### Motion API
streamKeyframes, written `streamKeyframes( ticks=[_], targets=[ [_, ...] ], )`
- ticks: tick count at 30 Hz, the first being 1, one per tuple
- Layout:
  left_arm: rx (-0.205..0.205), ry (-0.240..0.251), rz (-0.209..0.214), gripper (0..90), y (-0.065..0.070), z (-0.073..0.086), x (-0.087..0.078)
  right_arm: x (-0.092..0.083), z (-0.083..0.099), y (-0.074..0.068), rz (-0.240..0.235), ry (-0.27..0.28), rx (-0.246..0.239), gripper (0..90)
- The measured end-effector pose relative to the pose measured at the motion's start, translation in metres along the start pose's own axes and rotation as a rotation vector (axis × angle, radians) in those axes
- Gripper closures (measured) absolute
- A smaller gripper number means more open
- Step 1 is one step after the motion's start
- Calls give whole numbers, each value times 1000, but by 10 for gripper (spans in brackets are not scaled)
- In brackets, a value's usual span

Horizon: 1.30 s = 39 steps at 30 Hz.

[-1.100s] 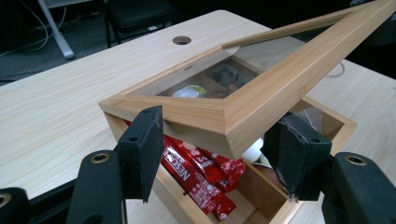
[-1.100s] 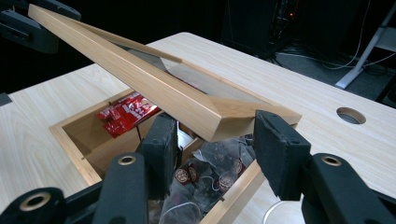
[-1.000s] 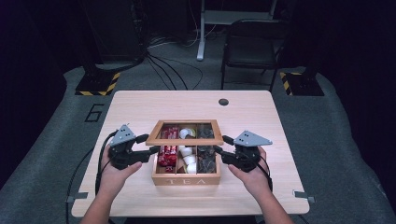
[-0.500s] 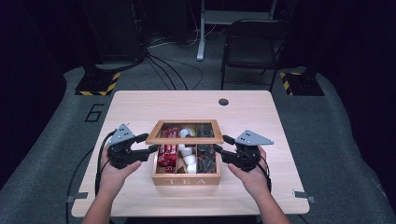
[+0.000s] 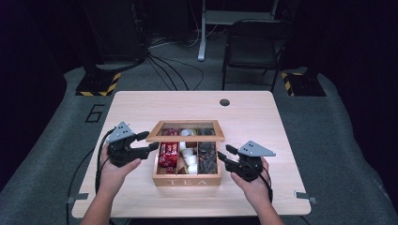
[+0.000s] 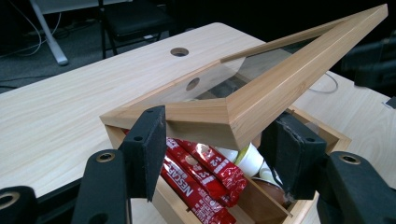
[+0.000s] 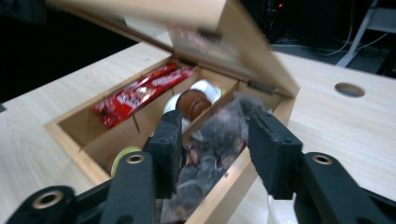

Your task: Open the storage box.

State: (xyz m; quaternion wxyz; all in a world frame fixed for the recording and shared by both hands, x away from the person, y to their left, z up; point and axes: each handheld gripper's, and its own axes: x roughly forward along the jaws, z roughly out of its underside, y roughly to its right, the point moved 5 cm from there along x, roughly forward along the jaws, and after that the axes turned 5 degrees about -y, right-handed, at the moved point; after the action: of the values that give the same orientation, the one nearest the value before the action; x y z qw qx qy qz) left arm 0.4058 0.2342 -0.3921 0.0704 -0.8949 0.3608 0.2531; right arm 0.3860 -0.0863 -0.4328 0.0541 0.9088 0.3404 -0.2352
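A wooden tea box (image 5: 187, 180) stands on the table's near half, its glass-paned lid (image 5: 185, 138) raised on the far hinges. It holds red sachets (image 5: 168, 154), white cups (image 5: 189, 157) and dark bags (image 5: 207, 157). My left gripper (image 5: 148, 141) is at the lid's front left corner. In the left gripper view, that corner of the lid (image 6: 243, 112) lies between the wide-apart jaws of my left gripper (image 6: 219, 149), above the sachets (image 6: 196, 177); I cannot tell if they touch. My right gripper (image 5: 224, 153) is open at the box's right side. In the right gripper view, my right gripper (image 7: 215, 135) stands over the bags (image 7: 224, 130).
The light wooden table (image 5: 141, 108) has a round cable hole (image 5: 225, 102) near its far edge. Bare tabletop lies on both sides of the box. Behind the table are a black chair (image 5: 253, 47), floor cables (image 5: 164, 65) and hazard-striped bases (image 5: 98, 84).
My right gripper has dropped a little lower and nearer to me, away from the lid's right edge. The lid stays raised and the left gripper has hardly moved.
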Motion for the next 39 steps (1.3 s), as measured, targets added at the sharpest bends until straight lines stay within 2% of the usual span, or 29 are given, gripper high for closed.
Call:
streamKeyframes(
  ticks=[6,10,14,24,28,34,37,39],
  targets=[
    [5,-2,-5,413,0,0,0,17,22,-8,-27,-74,-41,583],
    [8,-9,-13,413,2,1,0,30,28,-13,-39,-110,-56,581],
    [14,-1,-31,413,3,1,1,40,31,-15,-58,-129,-63,582],
    [9,-3,-34,412,4,4,1,55,37,-18,-61,-152,-55,551],
    [11,-7,-37,412,5,4,1,61,39,-18,-62,-167,-67,519],
    [11,-6,-37,412,5,5,1,65,42,-18,-63,-188,-75,524],
    [7,-5,-35,412,6,5,1,66,44,-19,-67,-195,-65,551],
    [11,-5,-36,412,5,5,1,66,44,-19,-69,-197,-77,567]
  ],
)
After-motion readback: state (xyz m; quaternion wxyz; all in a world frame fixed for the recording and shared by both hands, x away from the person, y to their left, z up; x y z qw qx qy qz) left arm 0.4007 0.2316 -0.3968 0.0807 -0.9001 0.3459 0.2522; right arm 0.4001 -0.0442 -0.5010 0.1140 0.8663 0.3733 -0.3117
